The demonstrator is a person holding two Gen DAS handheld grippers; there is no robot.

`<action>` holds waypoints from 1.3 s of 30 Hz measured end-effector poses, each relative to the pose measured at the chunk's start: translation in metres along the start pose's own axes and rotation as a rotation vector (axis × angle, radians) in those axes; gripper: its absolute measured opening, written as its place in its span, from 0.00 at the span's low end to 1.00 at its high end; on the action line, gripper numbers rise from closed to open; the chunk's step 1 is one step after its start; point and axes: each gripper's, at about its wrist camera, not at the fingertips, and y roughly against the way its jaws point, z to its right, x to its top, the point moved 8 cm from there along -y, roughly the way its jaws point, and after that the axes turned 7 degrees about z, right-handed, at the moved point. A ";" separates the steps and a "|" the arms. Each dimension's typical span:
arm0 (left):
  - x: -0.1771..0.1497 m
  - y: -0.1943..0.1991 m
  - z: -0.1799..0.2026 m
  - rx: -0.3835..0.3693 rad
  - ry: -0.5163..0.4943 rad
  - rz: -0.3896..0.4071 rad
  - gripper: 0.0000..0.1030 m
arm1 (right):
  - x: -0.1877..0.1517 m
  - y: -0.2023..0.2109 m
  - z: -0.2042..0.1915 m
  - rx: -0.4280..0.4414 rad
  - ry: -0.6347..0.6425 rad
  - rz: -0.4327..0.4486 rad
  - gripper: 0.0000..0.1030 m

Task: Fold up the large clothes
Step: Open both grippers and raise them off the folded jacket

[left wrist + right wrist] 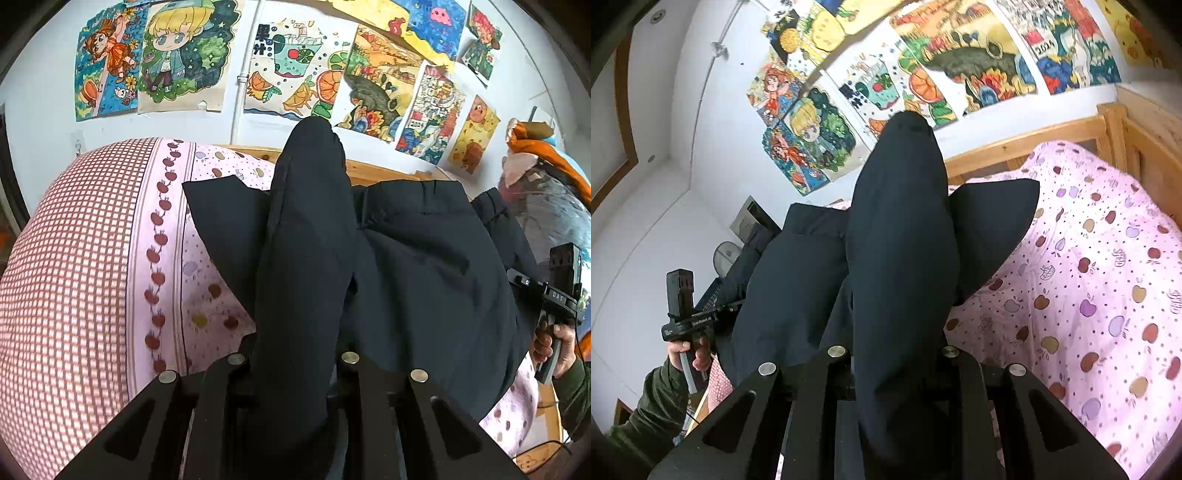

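Between the jaws of the left gripper (295,354), in the left wrist view, a bunched fold of the dark navy garment (424,258) is pinched; the cloth covers the fingertips and rises ahead of them in a tall ridge. From that pinch the rest of the garment spreads ahead and off to the right, sagging onto the pink apple-print bedsheet (207,295), with one pointed flap lying left of the ridge. At the far right edge a hand grips the handle of the right gripper, level with this one.

Straight ahead of the right gripper (897,350), in the right wrist view, the same thing shows mirrored: its jaws are pressed together on another fold, and the garment's body stretches away to the left towards the other handle. The long axis therefore seems to run from one pinch to the other, both hands equally near, so the coming fold probably depends on carrying this held edge forward, away from the jaws, over the cloth resting on the bed.
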 end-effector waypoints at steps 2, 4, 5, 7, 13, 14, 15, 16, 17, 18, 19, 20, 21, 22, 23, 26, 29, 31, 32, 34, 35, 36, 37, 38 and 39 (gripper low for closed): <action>-0.005 0.008 0.002 0.008 -0.018 -0.002 0.16 | -0.004 0.007 -0.003 -0.001 0.007 -0.003 0.16; -0.013 0.019 0.004 0.008 -0.026 -0.004 0.16 | -0.012 0.017 -0.008 0.004 0.012 -0.005 0.16; -0.016 0.023 0.003 0.005 -0.022 -0.005 0.16 | -0.016 0.022 -0.011 0.005 0.012 -0.007 0.16; -0.022 0.031 0.002 -0.003 -0.013 -0.007 0.16 | -0.021 0.032 -0.020 0.011 0.019 -0.005 0.16; -0.045 0.047 -0.005 -0.017 0.010 0.001 0.16 | -0.037 0.047 -0.030 0.012 0.066 -0.017 0.16; -0.048 0.045 -0.006 -0.014 0.014 -0.001 0.16 | -0.041 0.045 -0.028 0.007 0.070 -0.026 0.16; -0.053 0.041 -0.009 -0.008 0.016 -0.009 0.16 | -0.045 0.043 -0.023 0.001 0.066 -0.035 0.16; -0.058 0.035 -0.012 0.000 0.019 -0.019 0.16 | -0.051 0.038 -0.014 -0.010 0.050 -0.049 0.16; -0.062 0.030 -0.014 0.006 0.024 -0.028 0.16 | -0.055 0.035 -0.007 -0.020 0.039 -0.058 0.16; -0.067 0.025 -0.017 0.012 0.030 -0.037 0.16 | -0.059 0.031 0.000 -0.036 0.030 -0.068 0.16; -0.072 0.017 -0.021 0.026 0.030 -0.043 0.16 | -0.066 0.026 0.012 -0.067 0.019 -0.084 0.16; -0.074 0.013 -0.023 0.035 0.025 -0.042 0.16 | -0.071 0.024 0.019 -0.086 0.011 -0.092 0.16; -0.077 0.008 -0.025 0.042 0.020 -0.039 0.16 | -0.075 0.023 0.025 -0.100 0.000 -0.097 0.16; -0.079 0.004 -0.027 0.042 0.026 -0.036 0.16 | -0.079 0.022 0.035 -0.112 -0.024 -0.099 0.16; -0.080 0.003 -0.028 0.041 0.032 -0.033 0.17 | -0.080 0.023 0.040 -0.113 -0.040 -0.098 0.16; -0.081 -0.002 -0.030 0.056 0.035 -0.023 0.20 | -0.084 0.026 0.049 -0.125 -0.061 -0.095 0.20; -0.084 -0.001 -0.030 0.084 0.026 -0.020 0.28 | -0.089 0.026 0.052 -0.167 -0.043 -0.103 0.26; -0.084 -0.002 -0.030 0.117 0.032 -0.021 0.31 | -0.092 0.025 0.051 -0.200 -0.022 -0.118 0.40; -0.084 -0.002 -0.030 0.129 0.038 -0.023 0.38 | -0.095 0.026 0.051 -0.218 -0.013 -0.126 0.54; -0.085 -0.002 -0.034 0.169 0.058 -0.029 0.48 | -0.097 0.030 0.051 -0.252 -0.002 -0.134 0.72; -0.086 -0.001 -0.035 0.173 0.076 -0.035 0.55 | -0.098 0.034 0.050 -0.279 0.004 -0.136 0.75; -0.086 0.001 -0.035 0.166 0.101 -0.037 0.60 | -0.098 0.036 0.049 -0.293 0.008 -0.139 0.75; -0.085 0.005 -0.033 0.157 0.130 -0.027 0.70 | -0.097 0.039 0.048 -0.307 0.016 -0.146 0.75; -0.084 0.008 -0.033 0.152 0.145 -0.015 0.79 | -0.095 0.042 0.046 -0.326 0.032 -0.151 0.76; -0.082 0.014 -0.031 0.152 0.155 0.006 0.82 | -0.093 0.045 0.044 -0.344 0.047 -0.151 0.79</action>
